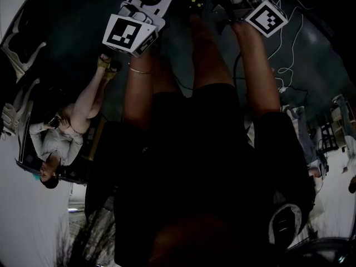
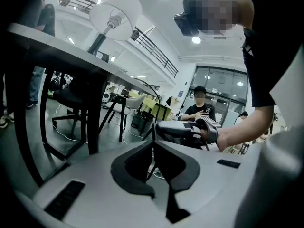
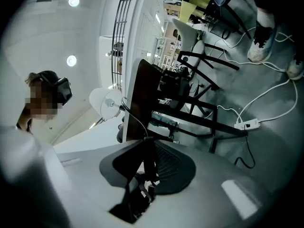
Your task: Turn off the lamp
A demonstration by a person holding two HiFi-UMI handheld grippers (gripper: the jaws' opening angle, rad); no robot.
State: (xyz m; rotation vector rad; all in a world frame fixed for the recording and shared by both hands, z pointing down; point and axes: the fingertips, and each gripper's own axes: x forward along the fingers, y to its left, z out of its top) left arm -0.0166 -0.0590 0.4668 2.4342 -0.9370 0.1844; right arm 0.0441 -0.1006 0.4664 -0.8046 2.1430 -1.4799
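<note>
Lamp (image 2: 115,15), white shade, stands on the table (image 2: 61,51), up above both grippers (seen from below). Right gripper (image 3: 145,141) narrow, pinched on the black cord (image 3: 137,120) running down from the lamp; left gripper (image 2: 153,144) tips together, empty

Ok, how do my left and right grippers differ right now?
The right gripper has its jaws closed on the black cord; the left gripper has its jaws together on nothing. The right gripper is rolled sideways, so the table stands on end in its view; the left gripper is upright. Both have the lamp in view.
</note>
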